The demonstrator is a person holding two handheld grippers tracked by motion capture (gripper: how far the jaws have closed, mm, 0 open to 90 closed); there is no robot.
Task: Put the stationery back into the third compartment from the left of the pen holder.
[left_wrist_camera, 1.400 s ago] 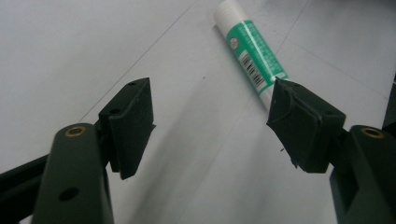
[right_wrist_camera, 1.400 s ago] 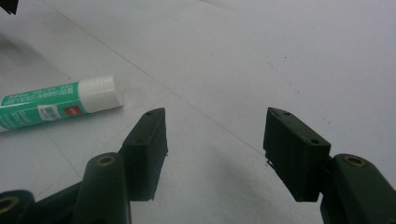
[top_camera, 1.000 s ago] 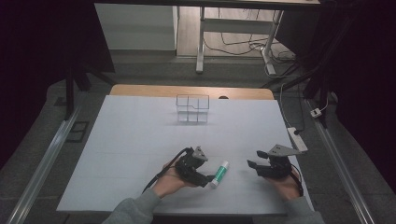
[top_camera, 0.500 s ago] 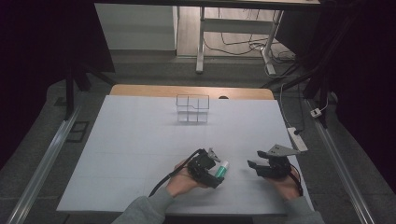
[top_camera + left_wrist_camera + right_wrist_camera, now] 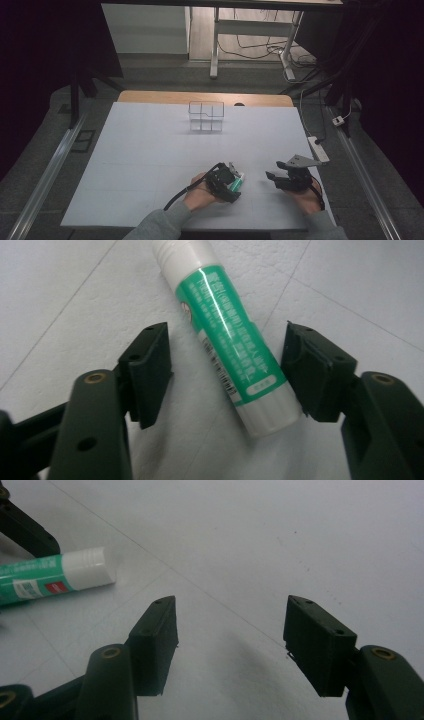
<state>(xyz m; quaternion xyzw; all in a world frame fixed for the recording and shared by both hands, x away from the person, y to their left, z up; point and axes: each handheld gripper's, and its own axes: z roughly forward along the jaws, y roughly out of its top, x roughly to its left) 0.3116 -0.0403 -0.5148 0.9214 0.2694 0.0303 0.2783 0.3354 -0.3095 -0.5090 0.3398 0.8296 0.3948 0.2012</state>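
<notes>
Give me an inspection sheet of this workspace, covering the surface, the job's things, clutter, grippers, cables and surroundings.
Surface: white table top, faint grid lines.
Job's things: green and white glue stick lying flat near the front edge.
Clutter: clear compartment organizer at the far side, looks empty.
Grippers: left gripper straddles the glue stick, jaws have just been closing; one pad at the stick's end, the other apart. Right gripper open, nothing between its jaws.
Cables: black cable trails from the left gripper; power strip at the table's right edge.
Surroundings: dark room, white desk frame behind, loose wires on the floor.
</notes>
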